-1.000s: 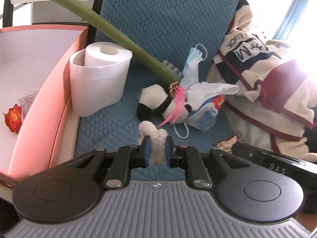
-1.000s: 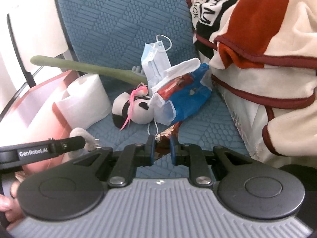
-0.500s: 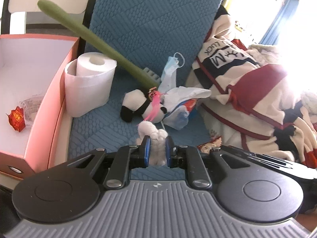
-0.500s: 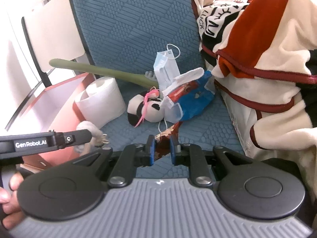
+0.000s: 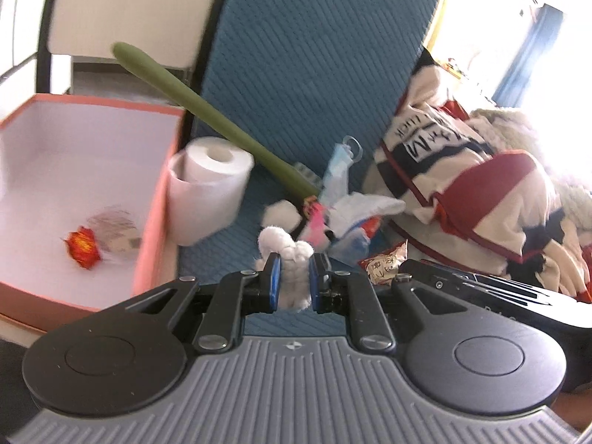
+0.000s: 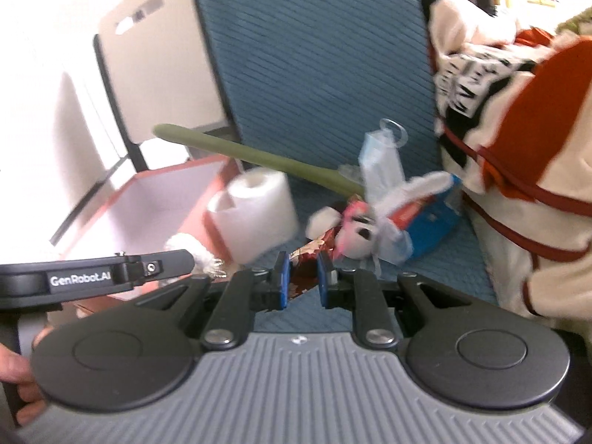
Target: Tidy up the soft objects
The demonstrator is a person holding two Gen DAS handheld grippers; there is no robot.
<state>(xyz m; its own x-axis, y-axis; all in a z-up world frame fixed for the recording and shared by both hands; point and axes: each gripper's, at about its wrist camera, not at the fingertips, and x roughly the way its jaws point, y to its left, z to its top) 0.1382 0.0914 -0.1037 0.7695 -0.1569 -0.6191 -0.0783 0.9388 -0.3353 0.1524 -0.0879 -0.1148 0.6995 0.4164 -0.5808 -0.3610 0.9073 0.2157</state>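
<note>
My left gripper is shut on a small white fluffy toy, held above the blue seat; the toy also shows in the right wrist view. My right gripper is shut on a red snack wrapper, also seen in the left wrist view. A panda plush with pink ribbon lies on the seat ahead, against a long green stick. The pink box stands to the left with a red wrapper inside.
A toilet roll stands beside the box. A blue face mask and a blue-and-red packet lie behind the panda. A striped cream-and-red blanket is piled on the right. The seat back rises behind.
Both grippers have lifted and pulled back from the seat with their loads still held. The left view has swung left, so more of the pink box shows.
</note>
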